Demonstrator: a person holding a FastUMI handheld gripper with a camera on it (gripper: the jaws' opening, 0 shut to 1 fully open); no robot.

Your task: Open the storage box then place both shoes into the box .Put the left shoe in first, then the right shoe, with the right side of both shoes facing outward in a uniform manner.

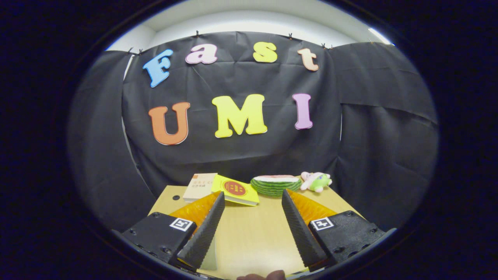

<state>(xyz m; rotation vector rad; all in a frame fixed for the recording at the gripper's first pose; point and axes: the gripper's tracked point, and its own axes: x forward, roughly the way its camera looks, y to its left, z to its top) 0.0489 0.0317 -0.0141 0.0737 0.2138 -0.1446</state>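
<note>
Gripper (253,198) held above the wooden table (249,233), fingers spread wide with bare tabletop between them and nothing gripped. Beyond the fingertips, along the table's far edge: a pale book (199,186), a yellow book (235,189) overlapping it, a watermelon-slice toy (275,184) beside that, and a small plush toy (316,181) next along. Storage box and shoes: position cannot be told.

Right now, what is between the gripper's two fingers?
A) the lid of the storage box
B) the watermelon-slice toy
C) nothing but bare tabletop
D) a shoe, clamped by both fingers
C: the gripper is open, its fingers spread wide over bare wooden table; the yellow book, watermelon-slice toy and plush toy lie beyond the fingertips, by the black cloth.
</note>
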